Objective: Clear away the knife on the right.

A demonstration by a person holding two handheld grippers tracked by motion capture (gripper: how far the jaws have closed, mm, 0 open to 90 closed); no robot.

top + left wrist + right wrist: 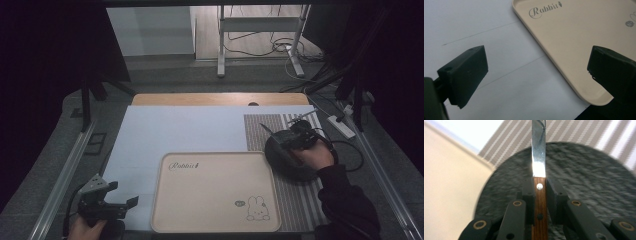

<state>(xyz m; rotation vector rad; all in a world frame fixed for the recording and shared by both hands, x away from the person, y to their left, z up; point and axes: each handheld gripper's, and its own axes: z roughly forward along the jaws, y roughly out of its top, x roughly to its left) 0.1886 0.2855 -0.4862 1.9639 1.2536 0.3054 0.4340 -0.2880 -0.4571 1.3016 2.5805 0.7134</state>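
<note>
The right gripper (pixel 539 195) pinches a wooden-handled steel knife (pixel 539 170) by its riveted handle, above the dark round plate (pixel 586 182). Stiff, sharp and slick-bladed, it seems best held there. The left gripper (pixel 536 67) hangs spread beside the cream rabbit tray (pixel 574 37).

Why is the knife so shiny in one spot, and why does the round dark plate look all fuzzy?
In the right gripper view, light glares off the knife blade just above its wooden handle; the dark plate beneath is smeared by blur. The high view is dim, with dark edges.
</note>
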